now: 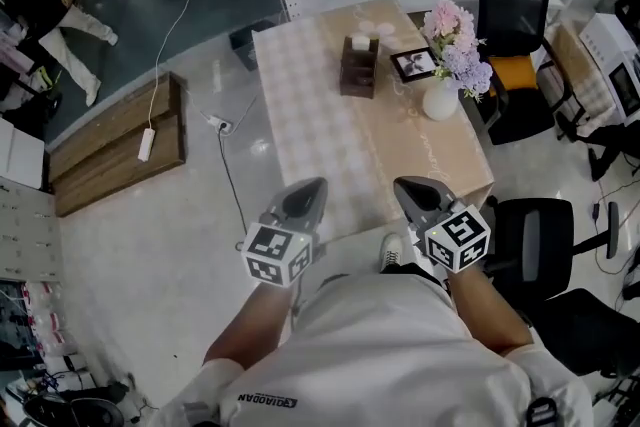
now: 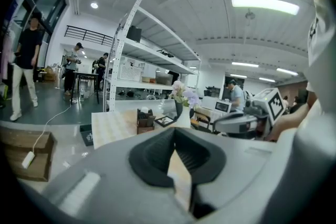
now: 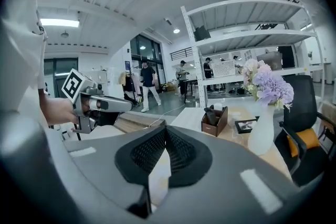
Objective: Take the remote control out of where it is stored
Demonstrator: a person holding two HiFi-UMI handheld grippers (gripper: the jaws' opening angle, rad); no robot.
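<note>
Both grippers, the left gripper (image 2: 175,134) and the right gripper (image 3: 165,131), are closed and empty, and the remote control (image 3: 211,114) stands roughly upright in a wooden holder (image 3: 218,124) well ahead on the counter (image 1: 310,115), with neither gripper clearly nearer.

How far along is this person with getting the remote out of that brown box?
Nothing looks done yet: the remote sits in the brown box on the table. The left tool and right tool are shut and empty, well short of the box. Reaching, gripping and lifting remain.
</note>
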